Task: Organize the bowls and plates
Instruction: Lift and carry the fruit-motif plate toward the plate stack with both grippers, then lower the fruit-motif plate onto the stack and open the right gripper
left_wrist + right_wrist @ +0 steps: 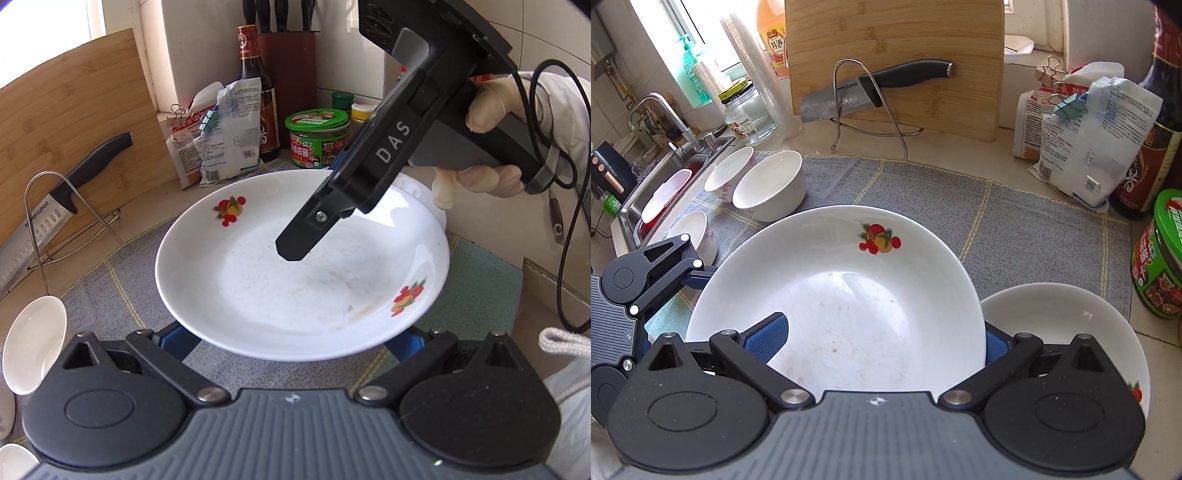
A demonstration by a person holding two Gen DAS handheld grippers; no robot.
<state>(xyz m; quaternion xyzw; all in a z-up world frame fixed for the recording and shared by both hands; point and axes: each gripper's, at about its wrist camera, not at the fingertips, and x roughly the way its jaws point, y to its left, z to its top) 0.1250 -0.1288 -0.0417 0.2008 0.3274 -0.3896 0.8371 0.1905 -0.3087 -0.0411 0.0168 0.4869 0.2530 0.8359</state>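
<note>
Right wrist view: right gripper (882, 339) gripping fruit-print plate (827, 288) near rim; left gripper (698, 275) seemingly clamping its left edge.

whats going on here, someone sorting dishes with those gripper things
Yes. A person in light gloves holds a hand-held gripper in each hand over a grey cloth mat on a kitchen counter. Both work on the same fruit-patterned plate: the right hand-held gripper has its blue pads around the near rim, and the left hand-held gripper sits at the plate's edge from the other side. A second plate lies just beside it, and three white bowls wait near the sink.
</note>
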